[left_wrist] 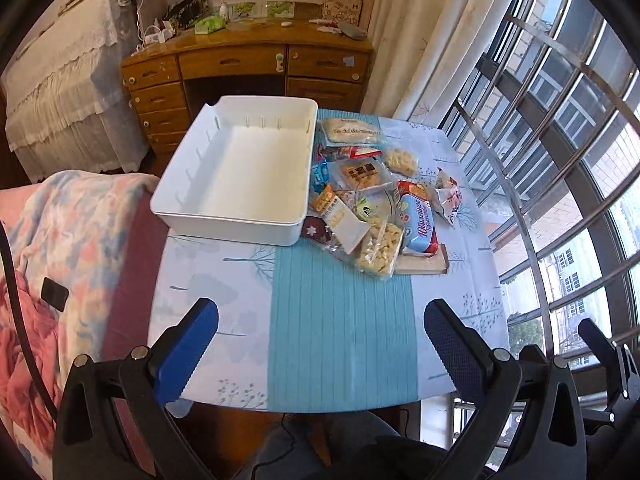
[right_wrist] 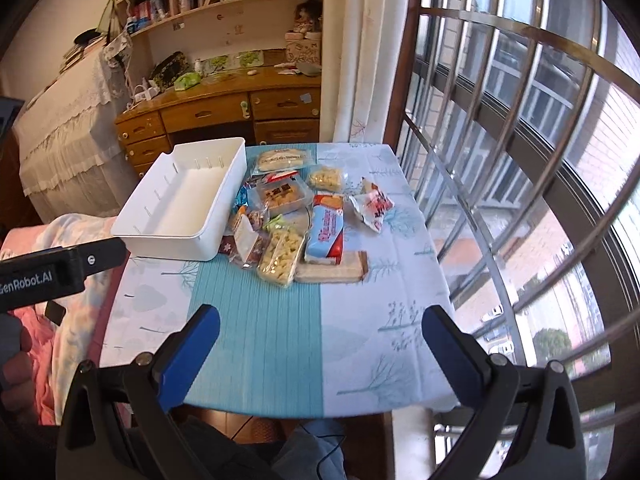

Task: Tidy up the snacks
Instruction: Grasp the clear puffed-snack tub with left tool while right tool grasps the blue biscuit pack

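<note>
Left: white plastic bin (left_wrist: 236, 168), rigid, smooth, ribbed inner walls, empty; nothing sorted yet, whole task appears left. Right of it, touching: snack pile (left_wrist: 372, 200), crinkly clear bags, blue biscuit pack (left_wrist: 418, 220), flat wafer bar (left_wrist: 420, 265). Patterned tablecloth (left_wrist: 340, 340) beneath. Left gripper (left_wrist: 320, 344) and right gripper (right_wrist: 320, 344) near table edge, jaws wide apart, holding nothing.

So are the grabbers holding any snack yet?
No. The left gripper and right gripper are both open and empty; the snacks lie beside the bin.
</note>
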